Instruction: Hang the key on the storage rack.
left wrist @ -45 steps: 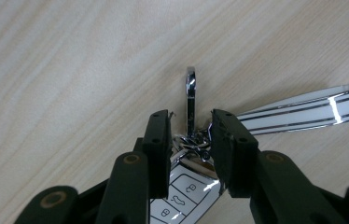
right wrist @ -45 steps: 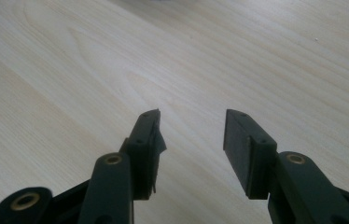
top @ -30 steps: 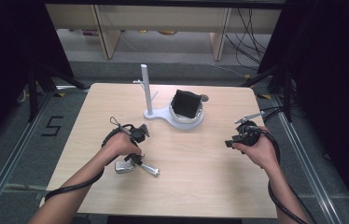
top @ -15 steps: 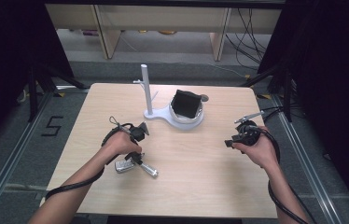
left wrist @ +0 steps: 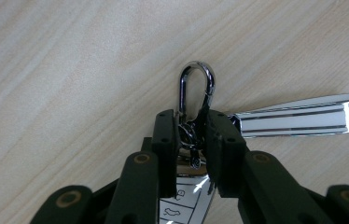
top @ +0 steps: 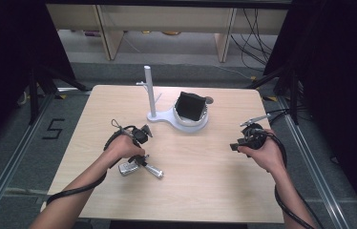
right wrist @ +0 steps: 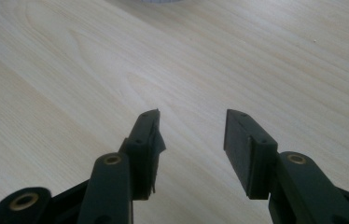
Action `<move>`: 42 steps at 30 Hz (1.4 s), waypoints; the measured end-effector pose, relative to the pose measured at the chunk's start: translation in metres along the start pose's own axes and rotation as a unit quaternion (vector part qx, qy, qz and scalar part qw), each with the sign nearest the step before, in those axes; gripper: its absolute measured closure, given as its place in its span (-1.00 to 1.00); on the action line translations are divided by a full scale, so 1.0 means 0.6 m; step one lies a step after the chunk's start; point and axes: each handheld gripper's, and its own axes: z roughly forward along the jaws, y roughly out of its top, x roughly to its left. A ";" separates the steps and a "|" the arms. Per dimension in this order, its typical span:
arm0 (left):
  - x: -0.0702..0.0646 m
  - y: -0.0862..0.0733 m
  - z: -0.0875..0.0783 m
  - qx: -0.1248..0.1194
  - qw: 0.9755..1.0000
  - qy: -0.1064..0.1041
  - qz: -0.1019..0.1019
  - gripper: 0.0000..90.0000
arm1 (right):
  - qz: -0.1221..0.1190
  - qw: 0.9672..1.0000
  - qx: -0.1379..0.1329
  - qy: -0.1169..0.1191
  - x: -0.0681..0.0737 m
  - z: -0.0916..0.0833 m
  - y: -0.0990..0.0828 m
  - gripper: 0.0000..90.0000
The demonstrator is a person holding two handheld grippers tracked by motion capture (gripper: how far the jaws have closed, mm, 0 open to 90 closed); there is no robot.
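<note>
A key fob [top: 128, 168] with a chrome carabiner clip [left wrist: 196, 91] and a shiny metal bar [top: 153, 171] lies on the wooden table at front left. My left gripper [top: 137, 161] points down at it, and in the left gripper view its jaws are shut on the base of the carabiner clip, where a small ring joins it to the fob [left wrist: 184, 200]. The metal bar [left wrist: 303, 114] stretches away to the right of the jaws. My right gripper [top: 236, 145] hovers over bare wood at the right, its jaws open with nothing between them [right wrist: 191, 133].
A white stand [top: 176, 119] with an upright post [top: 150, 90] sits at the table's back middle, and a black box [top: 190, 106] rests in its round dish. A small dark disc [top: 209, 100] lies behind it. Cables trail from both grippers. Dark floor surrounds the table.
</note>
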 end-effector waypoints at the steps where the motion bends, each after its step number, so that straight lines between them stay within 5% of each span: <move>1: 0.001 0.000 0.000 -0.003 1.000 0.000 -0.003 0.66 | -0.001 1.000 0.000 0.000 0.000 0.000 0.000 0.26; 11: 0.000 0.000 -0.007 -0.012 1.000 0.009 -0.007 0.69 | -0.003 1.000 0.002 -0.001 -0.002 0.000 -0.001 0.26; 16: -0.002 -0.004 -0.024 -0.045 0.999 0.009 -0.016 0.70 | -0.006 1.000 0.001 0.002 -0.002 -0.001 0.000 0.26; 28: 0.005 -0.006 -0.009 -0.021 1.000 0.005 -0.002 0.68 | -0.004 1.000 0.002 -0.001 -0.001 0.000 0.000 0.26; 36: 0.000 -0.001 -0.014 -0.037 0.999 0.011 0.007 0.60 | -0.010 1.000 -0.003 -0.003 -0.006 -0.001 -0.002 0.26; 41: -0.002 0.002 -0.010 -0.041 0.999 0.010 -0.008 0.59 | -0.010 1.000 -0.004 -0.003 -0.006 0.000 -0.003 0.26; 42: 0.001 0.003 -0.010 -0.035 0.999 0.014 0.005 0.61 | -0.009 1.000 -0.005 -0.003 -0.005 0.000 -0.002 0.26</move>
